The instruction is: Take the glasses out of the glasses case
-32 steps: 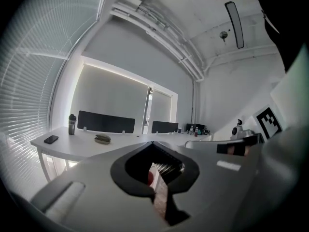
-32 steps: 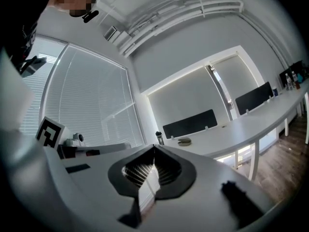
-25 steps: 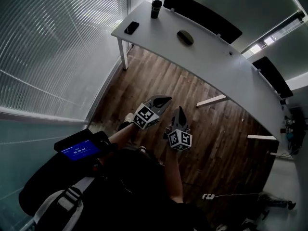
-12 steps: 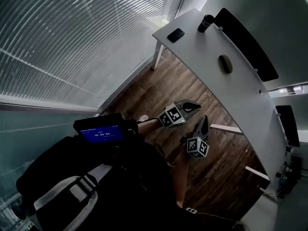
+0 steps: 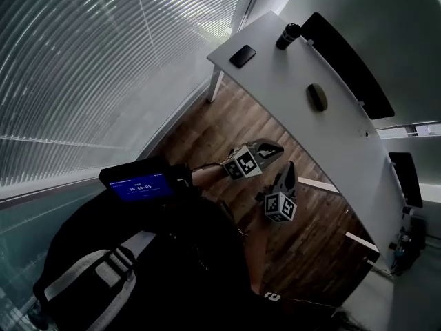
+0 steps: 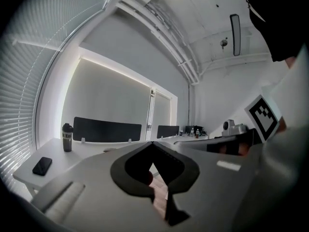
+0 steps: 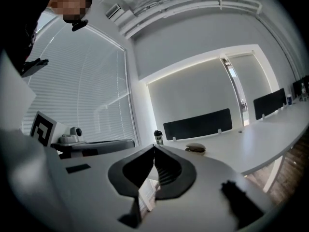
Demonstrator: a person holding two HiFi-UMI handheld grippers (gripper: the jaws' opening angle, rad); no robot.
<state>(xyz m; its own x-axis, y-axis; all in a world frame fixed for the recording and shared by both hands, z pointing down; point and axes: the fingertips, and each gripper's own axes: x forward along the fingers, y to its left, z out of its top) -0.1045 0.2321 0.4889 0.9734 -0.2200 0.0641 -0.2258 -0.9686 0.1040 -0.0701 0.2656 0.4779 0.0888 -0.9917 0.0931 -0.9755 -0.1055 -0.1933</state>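
Observation:
The glasses case (image 5: 317, 96) is a dark oval lying shut on the white table (image 5: 275, 74), and it also shows far off in the right gripper view (image 7: 195, 148). Both grippers are held side by side over the wooden floor, well short of the table. My left gripper (image 5: 275, 148) points level toward the table, and its jaws (image 6: 153, 143) meet at the tips with nothing between them. My right gripper (image 5: 290, 166) sits just to its right, also shut and empty (image 7: 154, 146). No glasses are visible.
A black phone (image 5: 242, 56) and a dark tumbler (image 5: 288, 36) sit at the table's near end. Black divider panels (image 5: 344, 61) line its far side. Window blinds (image 5: 103, 67) fill the left. A device with a blue screen (image 5: 138, 185) is on the person's left arm.
The head view has swung and the table's corner now sits further right and closer. Both grippers have travelled together toward the table, still shut and side by side.

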